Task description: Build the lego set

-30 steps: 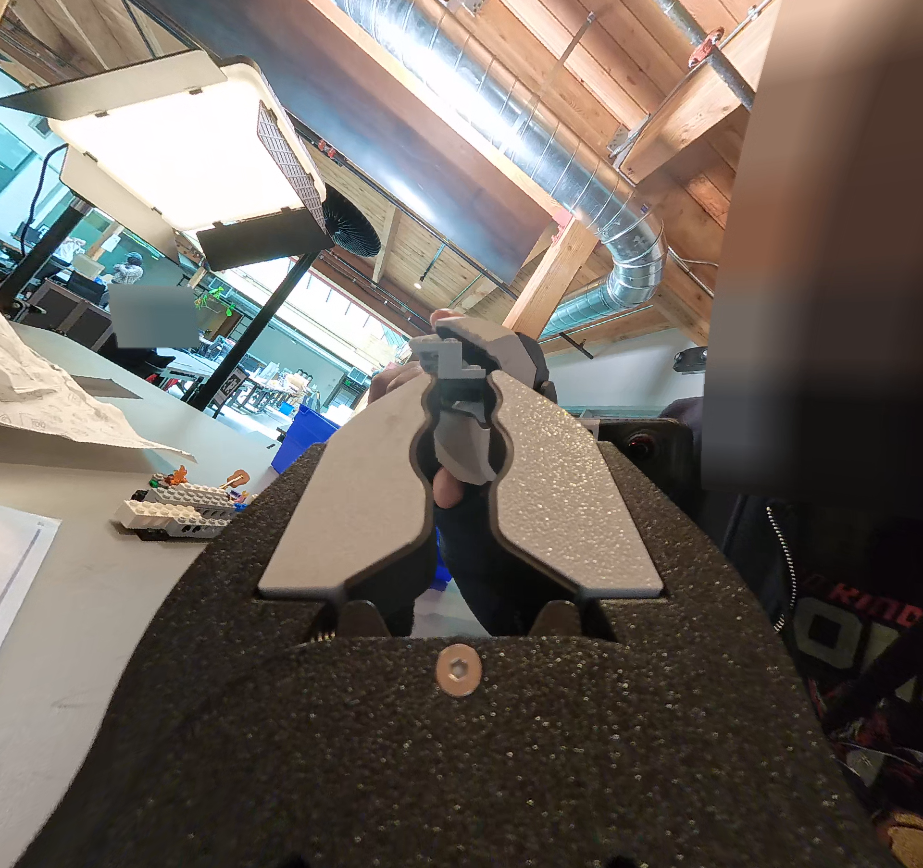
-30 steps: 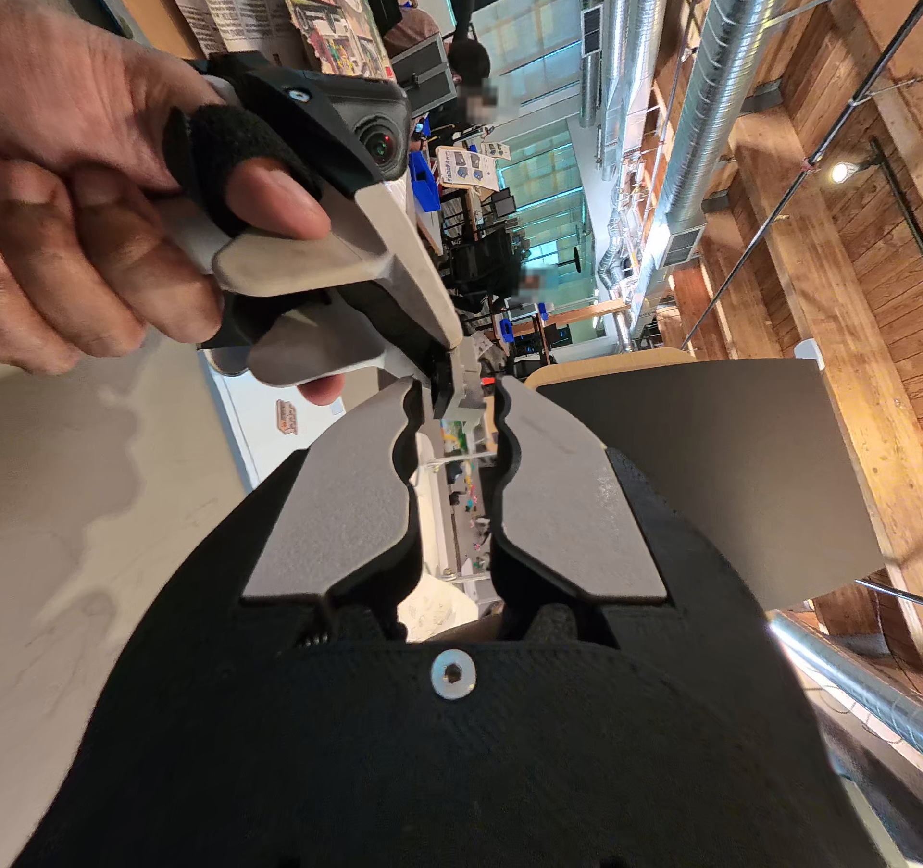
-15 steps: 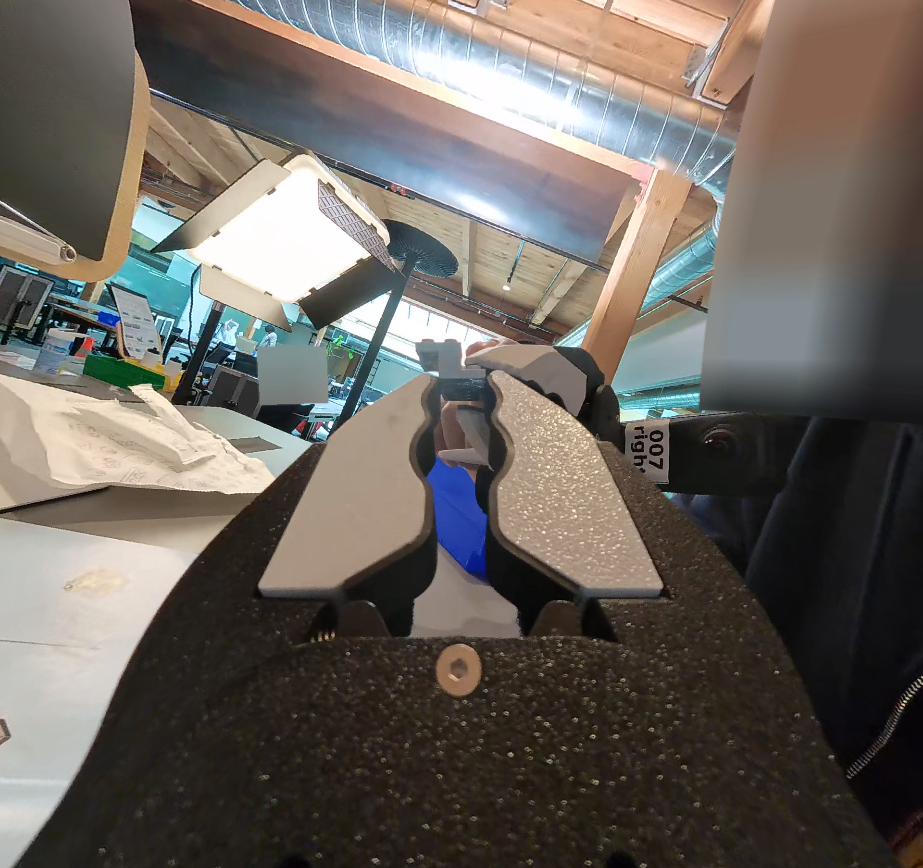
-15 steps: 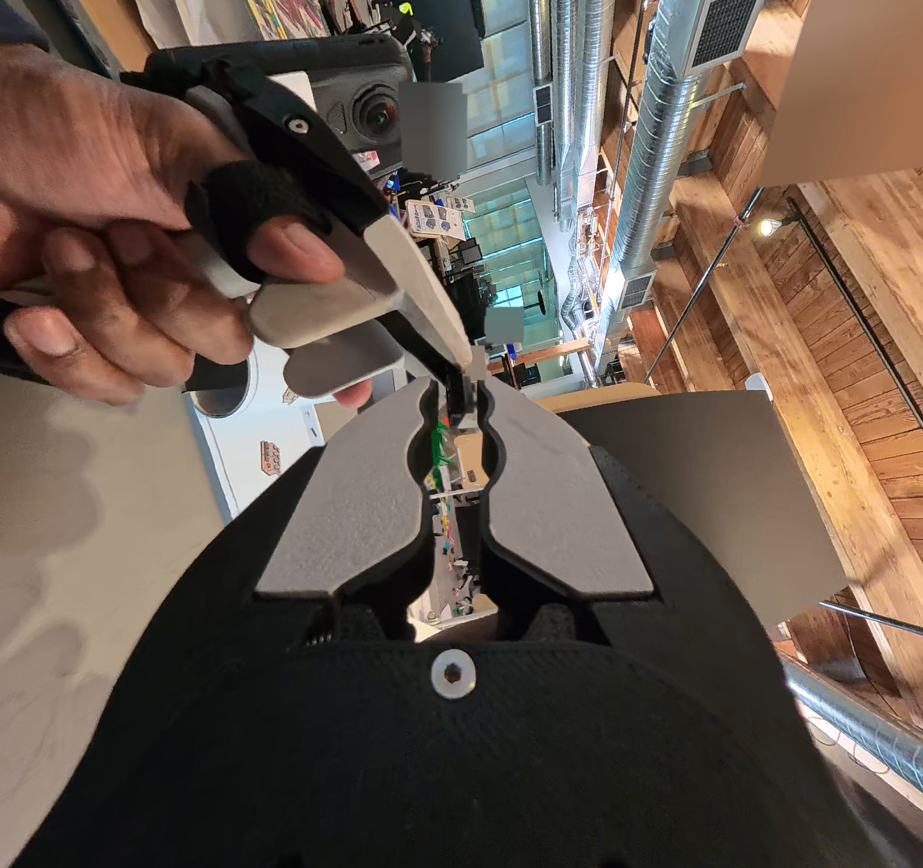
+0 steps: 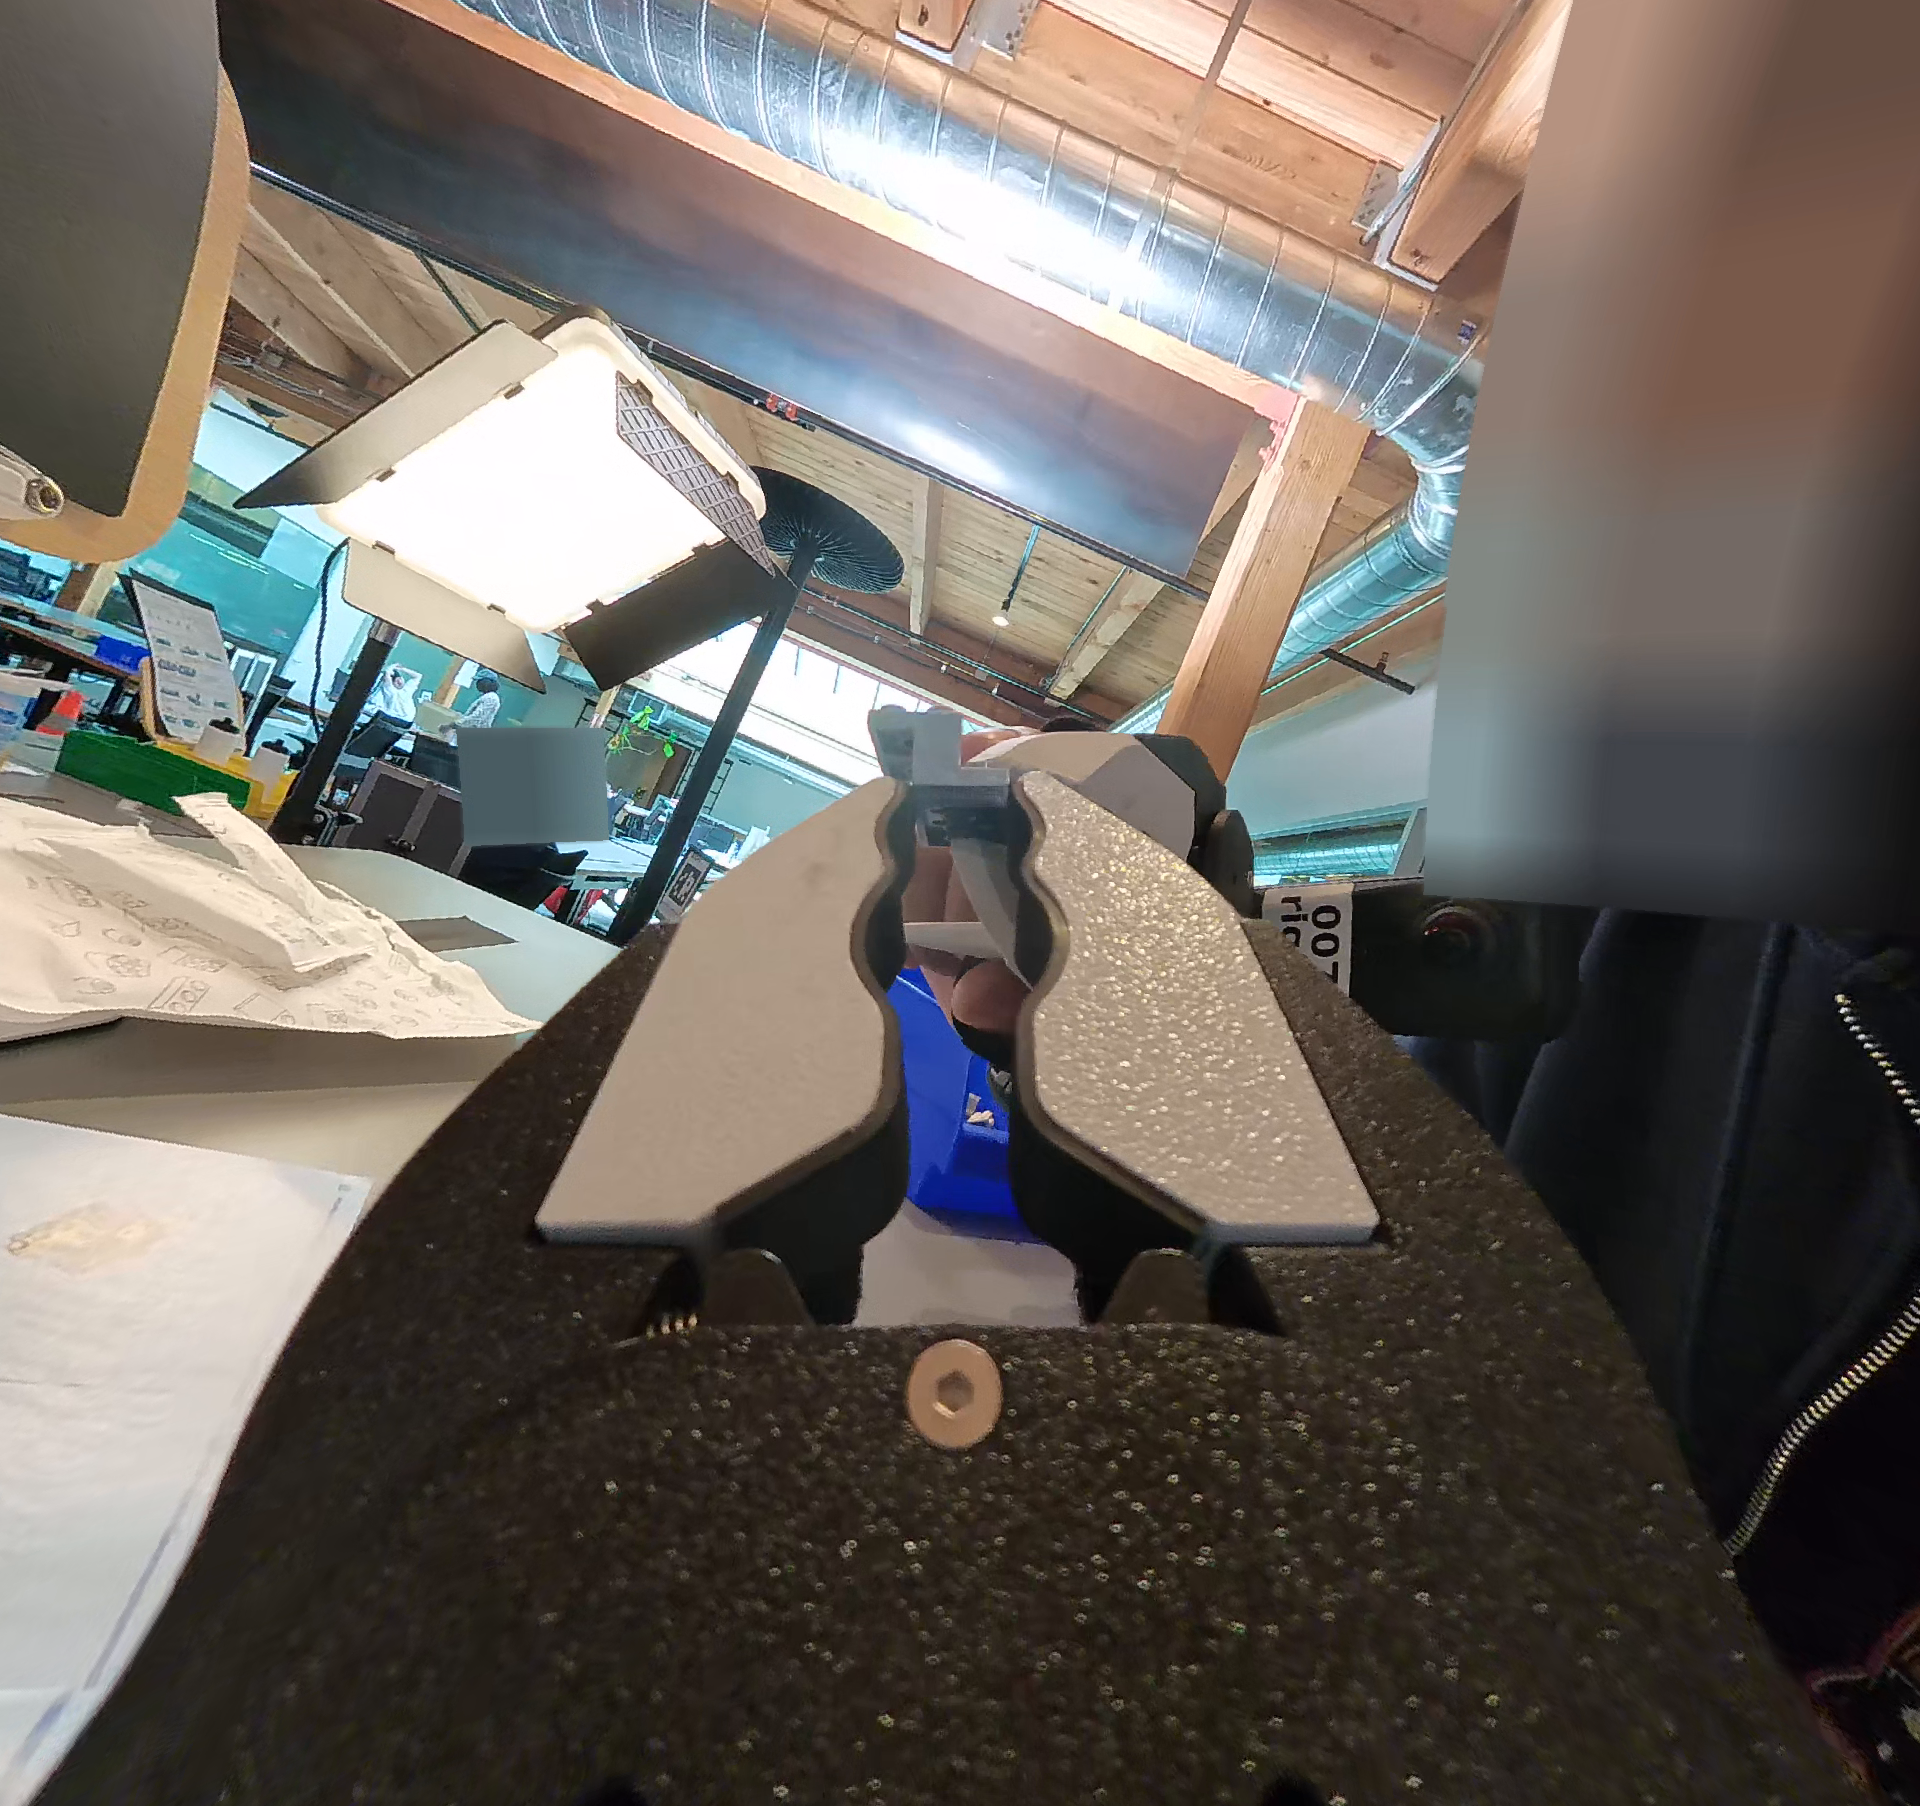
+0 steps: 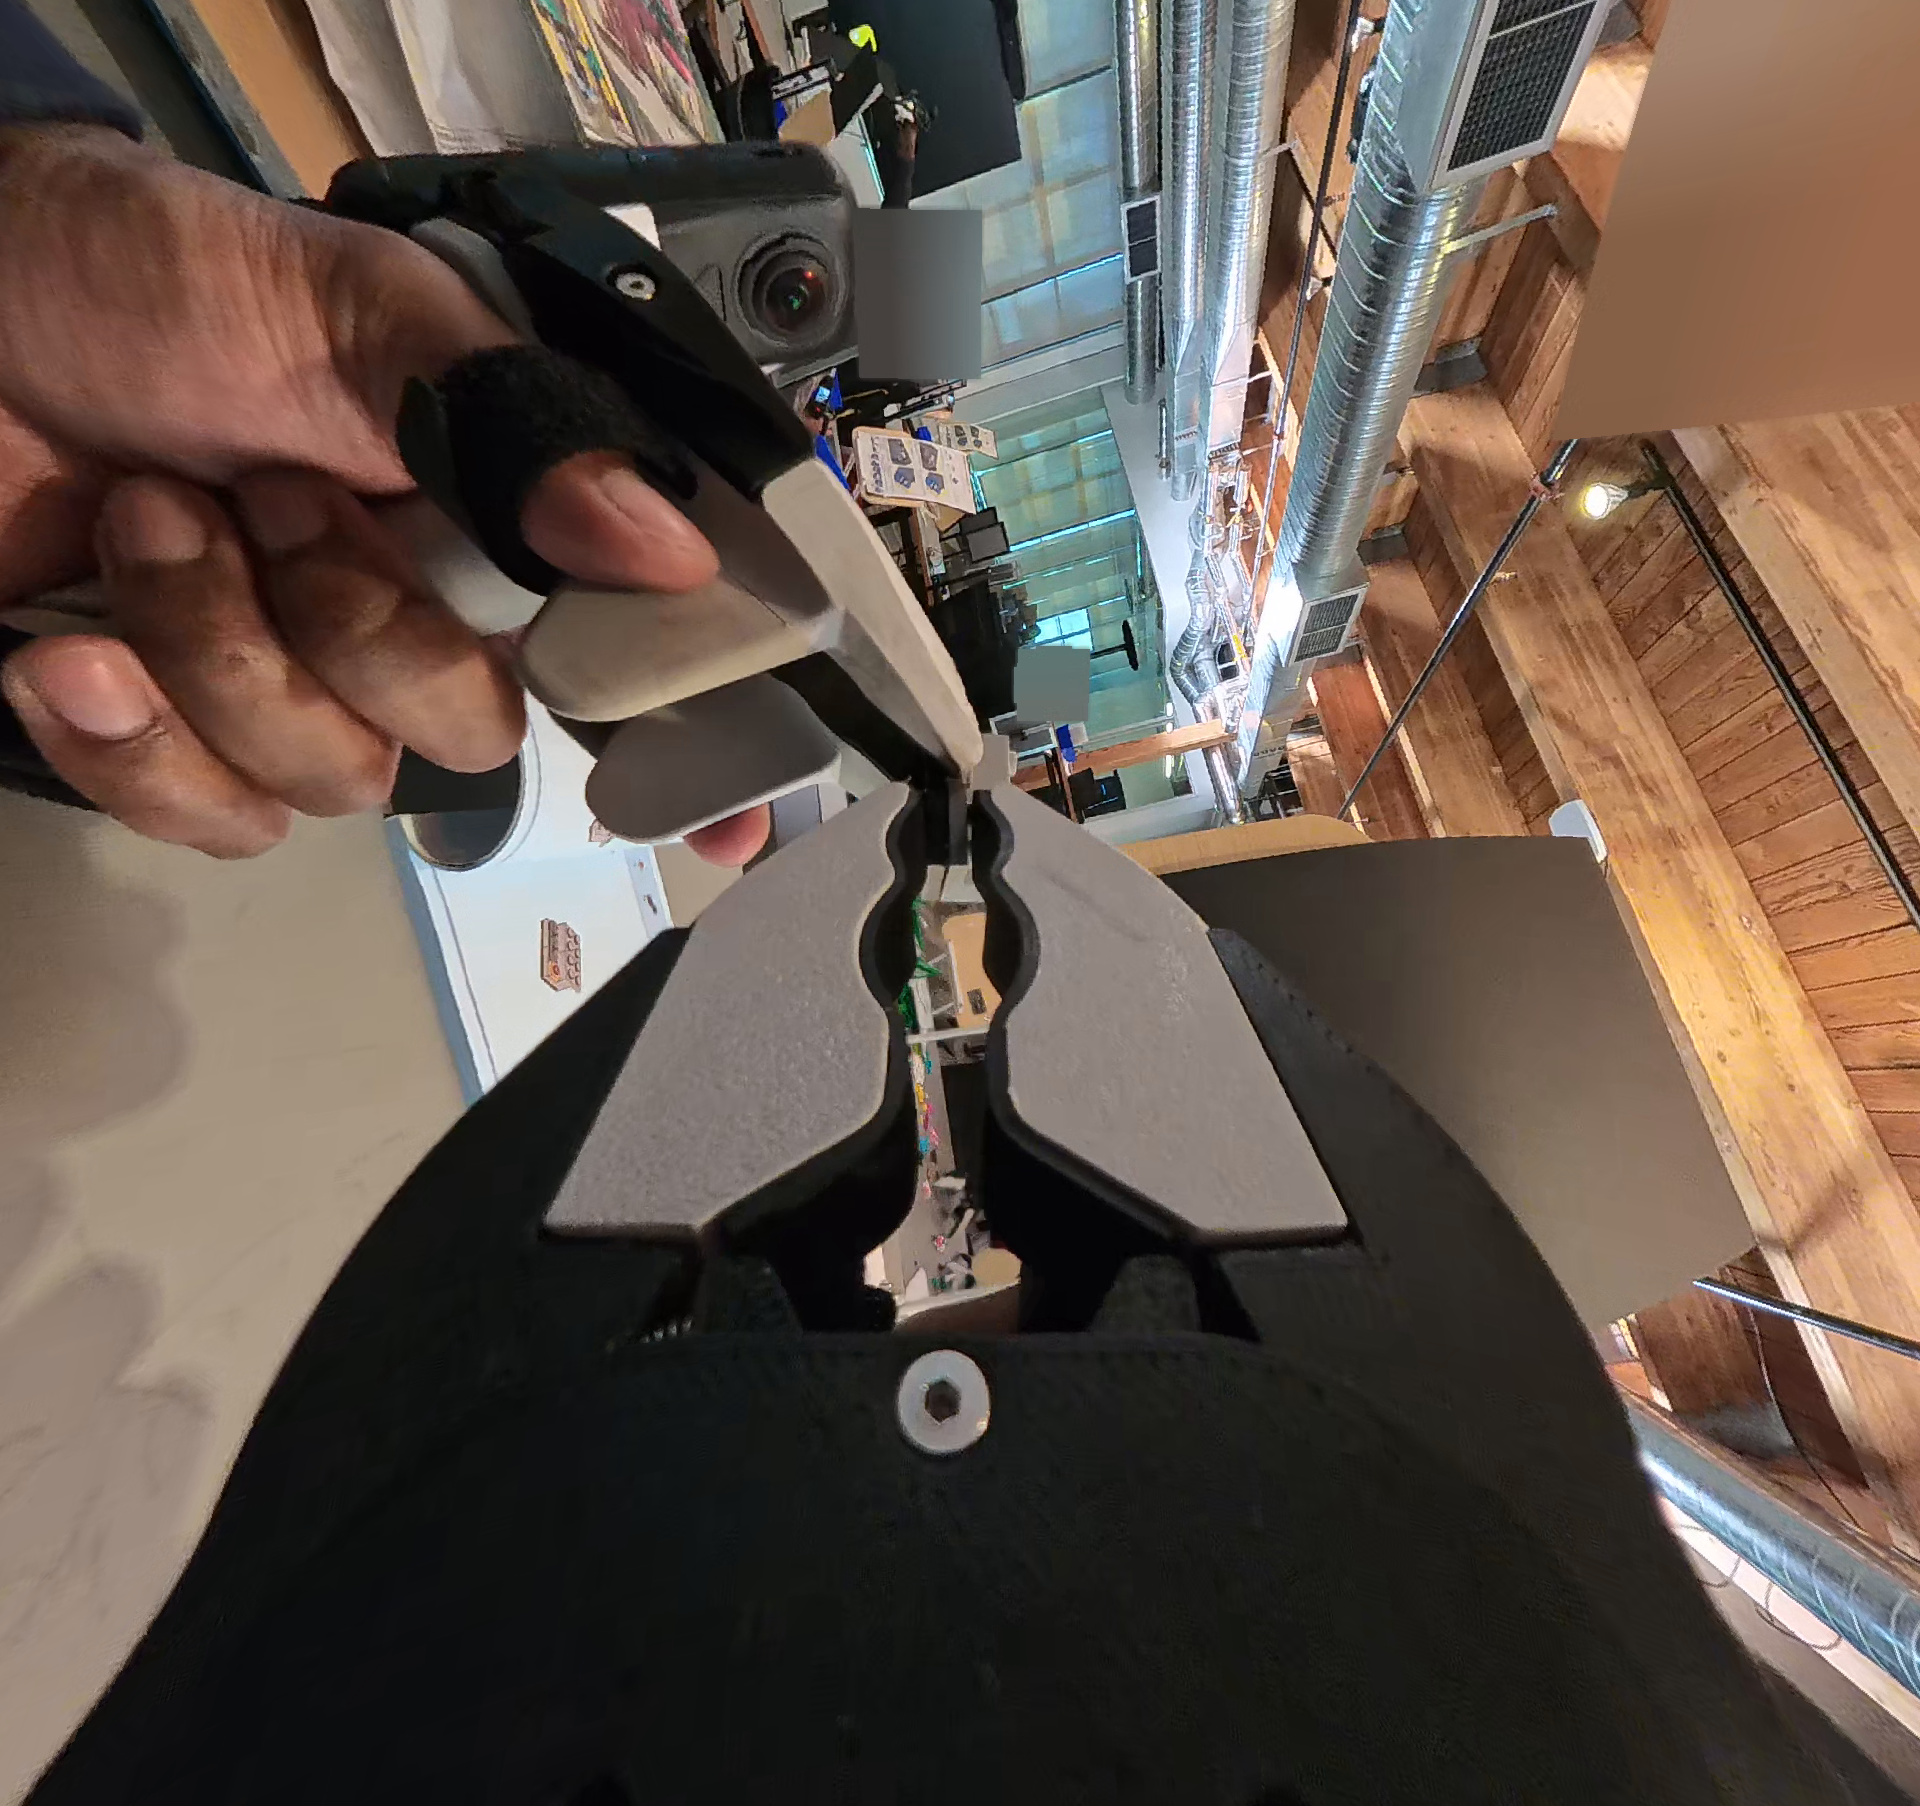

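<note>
My left gripper [image 5: 961, 806] is shut on a small grey brick piece [image 5: 948, 764] with a dark part under it, held up in the air at the fingertips. My right gripper [image 6: 951, 821] meets it tip to tip, and its pads press on the dark part [image 6: 954, 826] of the same piece. The grey end [image 6: 1000, 757] sticks out past the left gripper's fingers [image 6: 894, 644]. In the left wrist view the right gripper's fingers [image 5: 1112, 780] show just behind the piece. A hand [image 6: 208, 509] holds the left gripper.
A crumpled white instruction sheet [image 5: 208, 925] and flat paper [image 5: 125, 1341] lie on the table [image 5: 260, 1081] at left. A lit lamp panel [image 5: 520, 499] stands on a black pole behind. A blue bin [image 5: 951, 1122] shows between the fingers. A person in a dark zip jacket [image 5: 1714, 1237] is at right. Both grippers' tips are close together, under 4 cm apart.
My right gripper's jaws have narrowed from wide open onto the dark part of the piece. My left gripper has kept its hold. Both views have swung as the grippers turned.
</note>
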`<state>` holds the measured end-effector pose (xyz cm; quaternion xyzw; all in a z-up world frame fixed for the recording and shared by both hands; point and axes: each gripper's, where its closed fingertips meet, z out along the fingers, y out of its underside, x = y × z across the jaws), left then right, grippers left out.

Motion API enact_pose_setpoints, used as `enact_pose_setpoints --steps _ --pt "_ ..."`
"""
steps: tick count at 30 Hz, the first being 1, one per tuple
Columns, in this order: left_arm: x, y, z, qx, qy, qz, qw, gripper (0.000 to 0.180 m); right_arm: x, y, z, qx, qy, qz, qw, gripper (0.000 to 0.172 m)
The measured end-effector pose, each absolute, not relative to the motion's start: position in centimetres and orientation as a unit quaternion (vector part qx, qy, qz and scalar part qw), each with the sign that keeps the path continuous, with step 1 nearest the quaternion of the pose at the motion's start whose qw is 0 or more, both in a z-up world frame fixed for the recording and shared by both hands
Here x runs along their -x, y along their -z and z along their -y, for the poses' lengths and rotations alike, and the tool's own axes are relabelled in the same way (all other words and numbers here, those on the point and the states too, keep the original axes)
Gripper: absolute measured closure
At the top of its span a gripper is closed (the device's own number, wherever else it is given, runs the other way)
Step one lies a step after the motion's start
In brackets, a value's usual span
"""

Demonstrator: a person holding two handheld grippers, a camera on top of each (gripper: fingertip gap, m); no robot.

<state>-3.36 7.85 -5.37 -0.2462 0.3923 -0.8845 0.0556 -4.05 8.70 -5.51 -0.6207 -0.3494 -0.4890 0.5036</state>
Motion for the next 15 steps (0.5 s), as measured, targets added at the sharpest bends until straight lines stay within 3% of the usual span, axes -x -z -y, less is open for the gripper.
enact_pose_setpoints --steps 13,15 --pt "3.44 5.27 -7.92 0.243 0.89 -0.383 0.048 0.164 4.24 5.45 -9.05 0.618 0.474 0.333 0.532 0.164" --pt "3.29 5.19 -8.59 0.25 0.898 -0.361 0.032 0.164 4.59 5.79 -9.14 0.619 0.456 0.334 0.546 0.143"
